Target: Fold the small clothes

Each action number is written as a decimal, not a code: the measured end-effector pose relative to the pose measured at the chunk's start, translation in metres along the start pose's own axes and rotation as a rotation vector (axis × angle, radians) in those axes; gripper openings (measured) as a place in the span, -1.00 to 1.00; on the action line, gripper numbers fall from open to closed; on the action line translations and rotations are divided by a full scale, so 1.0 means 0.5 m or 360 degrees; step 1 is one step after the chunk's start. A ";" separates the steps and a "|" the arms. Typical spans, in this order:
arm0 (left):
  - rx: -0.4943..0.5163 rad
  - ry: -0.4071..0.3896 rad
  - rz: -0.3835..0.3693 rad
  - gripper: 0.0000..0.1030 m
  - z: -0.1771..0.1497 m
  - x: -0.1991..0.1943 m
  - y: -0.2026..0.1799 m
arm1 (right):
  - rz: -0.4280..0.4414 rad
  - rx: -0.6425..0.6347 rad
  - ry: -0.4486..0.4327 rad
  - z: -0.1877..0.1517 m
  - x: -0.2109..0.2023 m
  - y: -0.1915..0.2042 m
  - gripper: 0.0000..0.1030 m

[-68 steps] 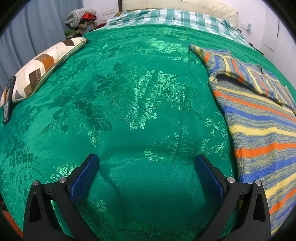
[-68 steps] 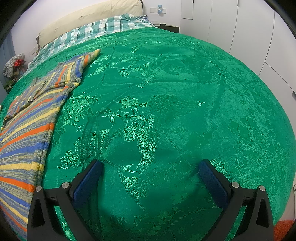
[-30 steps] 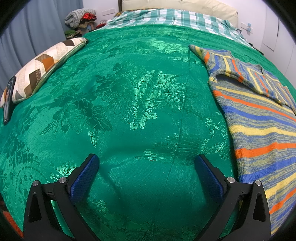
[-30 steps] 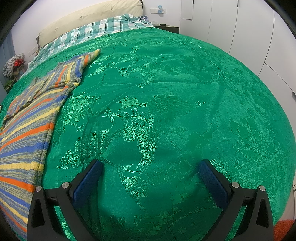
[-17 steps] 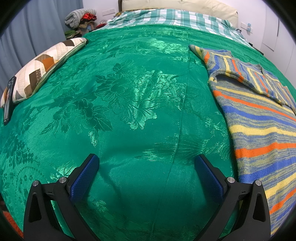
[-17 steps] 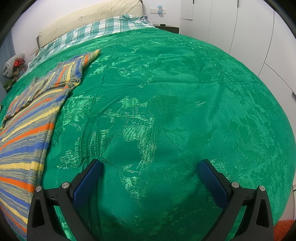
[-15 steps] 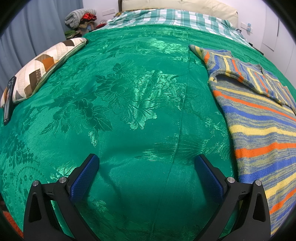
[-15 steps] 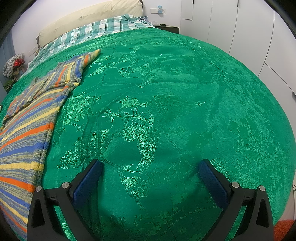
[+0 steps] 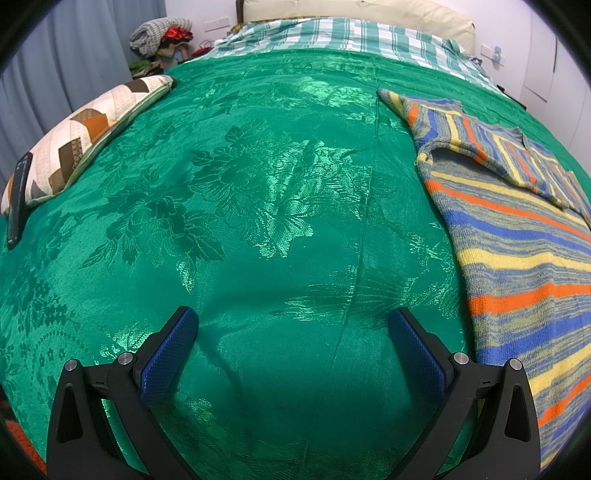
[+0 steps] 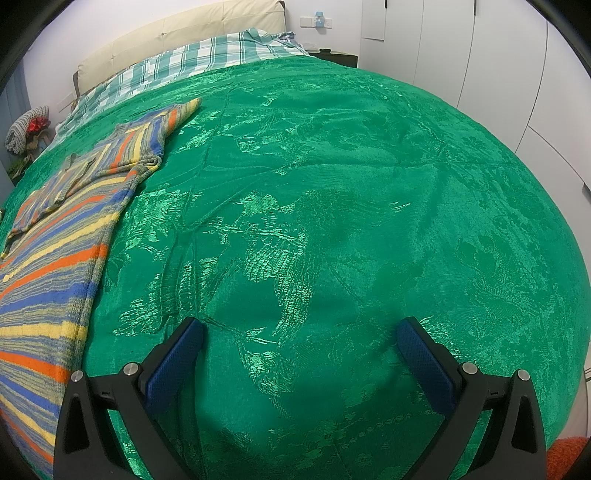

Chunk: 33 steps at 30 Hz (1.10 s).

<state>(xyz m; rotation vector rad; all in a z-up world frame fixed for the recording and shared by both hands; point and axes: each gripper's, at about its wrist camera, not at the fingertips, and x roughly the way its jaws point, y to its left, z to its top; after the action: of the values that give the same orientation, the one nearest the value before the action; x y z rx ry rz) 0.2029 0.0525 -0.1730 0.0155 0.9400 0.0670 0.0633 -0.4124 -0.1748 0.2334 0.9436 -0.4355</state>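
A striped knit sweater [image 9: 517,251] in blue, yellow, orange and grey lies flat on the green bedspread [image 9: 258,206], its sleeves folded across the chest. It fills the right side of the left wrist view and the left side of the right wrist view [image 10: 55,258]. My left gripper [image 9: 293,325] is open and empty, low over the bedspread just left of the sweater's edge. My right gripper [image 10: 301,332] is open and empty over the bedspread [image 10: 351,203], to the right of the sweater.
A patchwork cushion [image 9: 85,133] with a dark remote [image 9: 18,199] on it lies at the bed's left edge. A checked sheet [image 9: 332,37] and cream headboard are at the far end. A clothes pile [image 9: 159,33] sits beyond. White wardrobe doors [image 10: 498,55] stand right.
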 end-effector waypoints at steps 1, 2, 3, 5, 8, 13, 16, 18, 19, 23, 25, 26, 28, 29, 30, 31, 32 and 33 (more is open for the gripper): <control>0.0000 0.0000 0.0000 0.99 0.000 0.000 0.000 | 0.0000 -0.0001 -0.0001 0.000 0.000 -0.001 1.00; 0.0000 0.0001 0.0000 0.99 0.000 0.000 0.000 | -0.0001 -0.0001 -0.0003 0.001 0.000 -0.001 1.00; 0.0000 0.0001 0.0000 0.99 0.000 0.000 0.000 | 0.0000 -0.0001 -0.0003 0.003 0.000 -0.002 1.00; 0.0000 0.0000 0.0000 0.99 0.000 0.000 0.000 | -0.0002 -0.0001 -0.0003 0.002 0.000 -0.002 1.00; 0.0000 0.0000 0.0000 0.99 0.000 0.000 0.000 | -0.0002 -0.0002 -0.0005 0.003 0.000 -0.003 1.00; 0.0000 0.0000 0.0000 0.99 0.000 0.000 -0.001 | -0.0003 -0.0002 -0.0005 0.002 -0.001 -0.001 1.00; 0.0001 0.0000 0.0001 0.99 0.000 0.000 -0.001 | -0.0003 -0.0002 -0.0005 0.003 0.000 -0.002 1.00; 0.0000 0.0004 0.0000 0.99 0.000 0.000 -0.001 | -0.0003 -0.0002 -0.0005 0.002 -0.001 -0.001 1.00; -0.0001 0.0039 -0.0012 0.99 0.002 -0.004 0.002 | 0.0001 -0.0002 0.0001 0.004 0.000 -0.003 1.00; -0.0055 0.0304 -0.0265 0.97 0.012 -0.058 0.025 | 0.0157 -0.0015 0.0234 0.038 -0.016 -0.024 0.96; -0.0100 0.0369 -0.0522 0.97 -0.007 -0.105 0.033 | 0.0346 0.0055 0.0343 0.052 -0.045 -0.043 0.87; -0.0104 0.0433 -0.0632 0.97 -0.027 -0.123 0.028 | 0.0453 0.0066 0.0415 0.055 -0.056 -0.047 0.87; -0.0060 0.0566 -0.0740 0.96 -0.066 -0.131 0.003 | 0.0693 0.0011 0.0661 0.041 -0.077 -0.033 0.87; -0.0014 0.0655 -0.0765 0.94 -0.091 -0.126 -0.019 | 0.0744 -0.0017 0.0719 0.032 -0.082 -0.025 0.86; 0.0024 0.0711 -0.0764 0.86 -0.110 -0.121 -0.037 | 0.0815 -0.0072 0.0797 0.014 -0.089 -0.007 0.85; 0.0094 0.0761 -0.0737 0.80 -0.133 -0.115 -0.060 | 0.0855 -0.0111 0.0840 0.000 -0.092 0.007 0.81; 0.0156 0.0770 -0.0693 0.71 -0.143 -0.114 -0.074 | 0.0883 -0.0155 0.0888 -0.017 -0.090 0.024 0.77; 0.0222 0.0760 -0.0638 0.67 -0.150 -0.116 -0.086 | 0.0893 -0.0196 0.0939 -0.034 -0.084 0.041 0.76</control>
<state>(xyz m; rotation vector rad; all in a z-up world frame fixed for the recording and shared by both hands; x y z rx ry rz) 0.1103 0.0045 -0.1721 -0.0626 1.4069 -0.3817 0.0389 -0.3772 -0.1500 0.5130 1.4157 0.2284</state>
